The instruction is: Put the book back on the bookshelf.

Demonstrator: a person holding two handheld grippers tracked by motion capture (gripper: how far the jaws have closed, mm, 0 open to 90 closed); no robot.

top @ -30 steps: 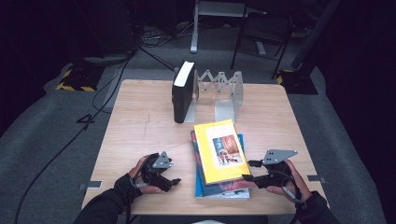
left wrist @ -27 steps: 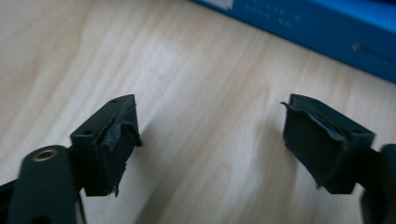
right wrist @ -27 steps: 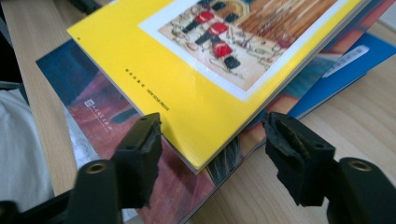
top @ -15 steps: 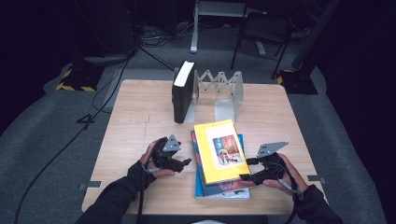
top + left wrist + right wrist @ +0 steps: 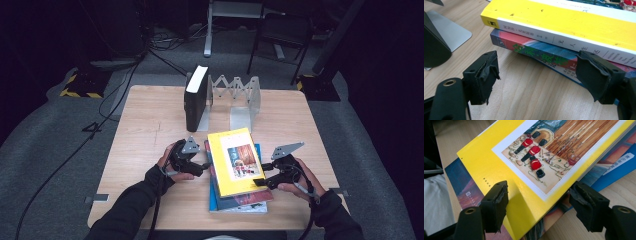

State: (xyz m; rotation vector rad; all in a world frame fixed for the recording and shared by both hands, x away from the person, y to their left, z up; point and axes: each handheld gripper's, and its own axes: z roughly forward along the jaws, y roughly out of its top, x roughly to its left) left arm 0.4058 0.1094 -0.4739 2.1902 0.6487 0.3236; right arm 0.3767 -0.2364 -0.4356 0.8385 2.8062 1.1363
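On the near half of the wooden table (image 5: 150, 125), a yellow book (image 5: 234, 161) lies atop a stack whose lower books (image 5: 240, 201) are mostly hidden. At its left edge, the left gripper (image 5: 536, 75) has just been opening, jaws wide with bare table between them. The right gripper (image 5: 539, 207), just been closing, straddles the yellow book's near corner; whether its pads press cannot be told.

The middle of the table (image 5: 150, 130) near the front edge is taken by a stack of books with the yellow book (image 5: 234, 161) on top. Bare wood is left on both sides of the stack. Behind it, the way is blocked by the black book (image 5: 195, 100) and the metal rack (image 5: 240, 97).
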